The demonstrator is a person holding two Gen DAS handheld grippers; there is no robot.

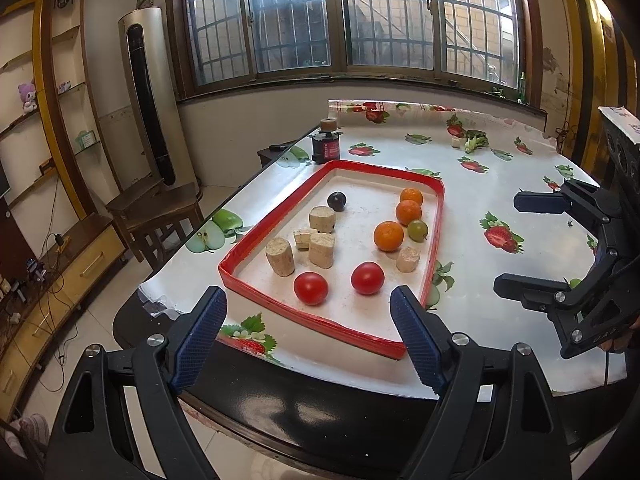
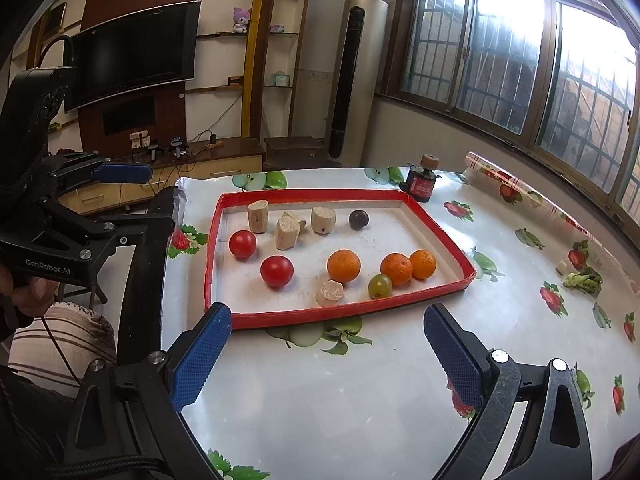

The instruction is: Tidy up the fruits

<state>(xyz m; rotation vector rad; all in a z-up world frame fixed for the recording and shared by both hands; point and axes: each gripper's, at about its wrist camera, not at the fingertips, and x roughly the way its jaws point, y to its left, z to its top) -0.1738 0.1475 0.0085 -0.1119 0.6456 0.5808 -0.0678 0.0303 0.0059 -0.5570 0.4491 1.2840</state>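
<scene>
A red-rimmed white tray (image 1: 248,240) (image 2: 212,248) lies on the table. In it are two red tomatoes (image 1: 311,288) (image 2: 277,271), three oranges (image 1: 388,235) (image 2: 343,266), a green grape (image 1: 417,230) (image 2: 380,285), a dark plum (image 1: 337,201) (image 2: 359,219) and several beige sugarcane chunks (image 1: 280,257) (image 2: 287,233). My left gripper (image 1: 308,336) is open and empty, just short of the tray's near edge; it also shows at the left of the right wrist view (image 2: 132,196). My right gripper (image 2: 326,350) is open and empty beside the tray; it also shows in the left wrist view (image 1: 516,242).
The table carries a fruit-print cloth (image 2: 360,400). A small dark jar with a cork-like top (image 1: 326,144) (image 2: 422,180) stands beyond the tray. A green leafy scrap and a beige chunk (image 1: 474,142) (image 2: 582,280) lie farther off. A wooden chair (image 1: 156,208) stands beside the table.
</scene>
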